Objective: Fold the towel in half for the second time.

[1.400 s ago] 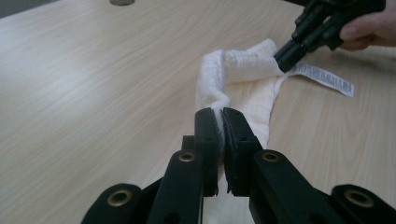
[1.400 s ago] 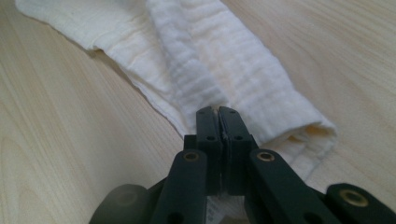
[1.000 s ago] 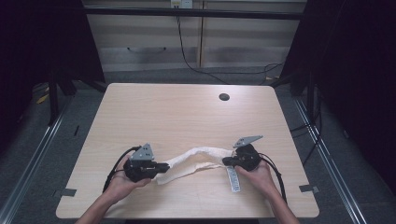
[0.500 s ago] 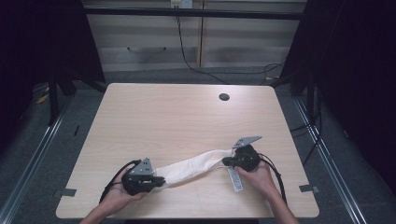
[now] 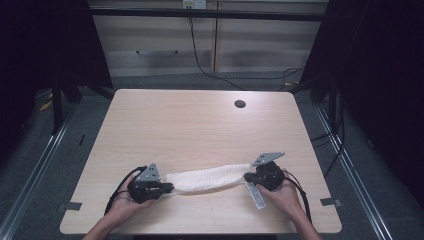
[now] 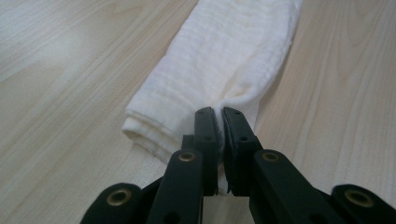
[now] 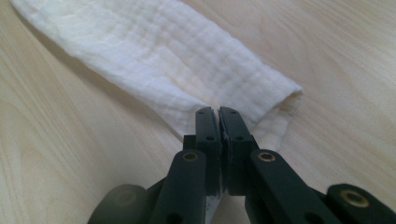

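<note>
A folded white cloth (image 5: pixel 206 178) lies stretched along the near part of the wooden table (image 5: pixel 200 125). My left gripper (image 5: pixel 167 188) holds its left end, jaws shut on the cloth (image 6: pixel 233 56) edge; the pinch sits at the left gripper (image 6: pixel 219 112) tips. My right gripper (image 5: pixel 248 176) pinches the other end, jaws shut on the cloth (image 7: pixel 177 60) at the right gripper (image 7: pixel 218 111) tips. A white tag (image 5: pixel 256 195) trails from the right end.
A dark round hole (image 5: pixel 240 104) sits in the table's far right part. Cabinets and a hanging cable (image 5: pixel 200 55) stand behind the table. Metal rails run along both sides on the floor.
My left gripper pulled back toward the near-left edge, stretching the cloth flatter and straighter. The right gripper stayed nearly still.
</note>
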Demonstrator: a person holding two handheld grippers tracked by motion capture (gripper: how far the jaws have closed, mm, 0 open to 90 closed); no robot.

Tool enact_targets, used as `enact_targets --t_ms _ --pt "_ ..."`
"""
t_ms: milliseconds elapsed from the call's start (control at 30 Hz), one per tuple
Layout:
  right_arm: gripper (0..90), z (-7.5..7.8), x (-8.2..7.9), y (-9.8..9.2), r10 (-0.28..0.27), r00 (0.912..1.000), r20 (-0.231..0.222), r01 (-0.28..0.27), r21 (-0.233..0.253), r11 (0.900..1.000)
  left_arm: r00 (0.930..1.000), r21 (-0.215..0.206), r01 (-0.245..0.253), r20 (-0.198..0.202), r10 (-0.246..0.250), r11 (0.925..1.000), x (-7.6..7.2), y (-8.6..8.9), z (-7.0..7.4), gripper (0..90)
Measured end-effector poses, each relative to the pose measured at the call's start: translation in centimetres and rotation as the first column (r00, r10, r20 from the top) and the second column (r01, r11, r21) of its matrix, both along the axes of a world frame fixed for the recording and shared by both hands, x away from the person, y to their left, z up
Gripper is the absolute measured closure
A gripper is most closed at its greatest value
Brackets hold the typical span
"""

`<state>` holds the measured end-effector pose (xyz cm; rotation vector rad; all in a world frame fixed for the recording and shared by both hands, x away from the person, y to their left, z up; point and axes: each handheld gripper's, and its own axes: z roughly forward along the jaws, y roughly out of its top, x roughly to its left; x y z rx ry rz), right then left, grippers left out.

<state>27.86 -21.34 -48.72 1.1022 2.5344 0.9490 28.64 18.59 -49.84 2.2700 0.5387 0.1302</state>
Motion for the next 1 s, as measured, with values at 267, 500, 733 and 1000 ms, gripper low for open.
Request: enact_targets --t_ms 267,500,733,1000 --pt "87.5 -0.4 -0.4 0.0 -0.006 1.0 0.001 0.006 0.026 1.0 0.9998 -0.005 -0.02 0.001 0.02 0.9998 0.5 0.3 -0.1 85.1" --pt "87.5 -0.7 0.9 0.1 -0.022 0.9998 0.001 0.022 0.071 0.997 0.9966 -0.03 -0.08 -0.02 0.08 0.9963 2.2 1.0 -0.3 85.2" --pt "87.6 -1.0 2.0 0.3 -0.042 0.9988 0.023 0.04 0.09 0.995 0.9934 -0.032 -0.114 -0.016 0.114 0.9929 3.0 1.3 -0.4 85.1" --pt "81.3 -1.0 2.3 0.6 -0.068 0.9972 0.032 0.065 0.087 0.994 0.9894 -0.042 -0.143 -0.03 0.142 0.9888 3.1 1.6 0.1 75.8"
